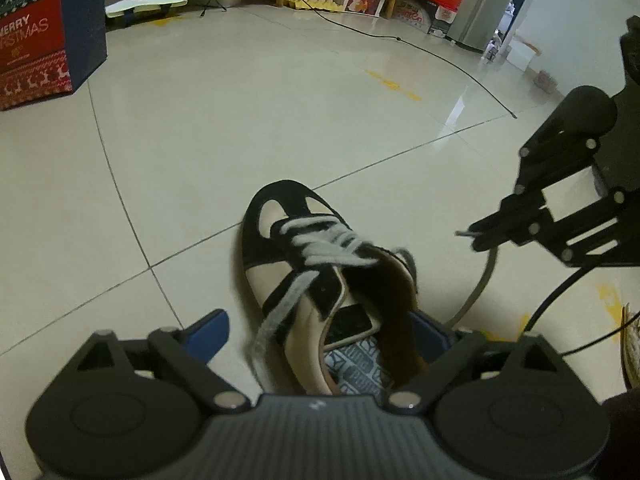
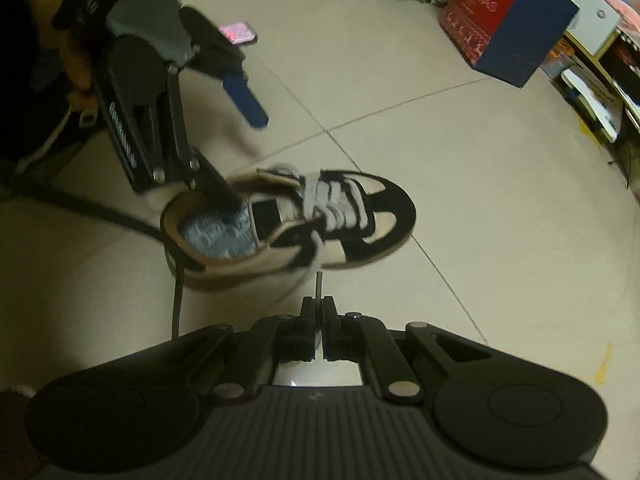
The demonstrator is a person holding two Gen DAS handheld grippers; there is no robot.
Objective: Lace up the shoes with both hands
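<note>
A black and cream sneaker (image 1: 288,268) with grey laces (image 1: 324,244) lies on the tiled floor, also in the right wrist view (image 2: 320,220). My left gripper (image 1: 320,340) is open, its blue fingers (image 1: 208,334) straddling the shoe's heel side; one finger reaches into the shoe opening in the right wrist view (image 2: 224,196). My right gripper (image 2: 318,304) is shut on the tip of a grey lace end (image 2: 319,284), a little beside the shoe. In the left wrist view it (image 1: 476,238) holds that lace (image 1: 480,280) up to the right.
A red and blue Christmas box (image 1: 48,40) stands on the floor at far left, also seen from the right wrist (image 2: 508,20). A black cable (image 1: 440,56) runs across the floor. Shelves and clutter line the far wall. A pink object (image 2: 238,33) lies on the floor.
</note>
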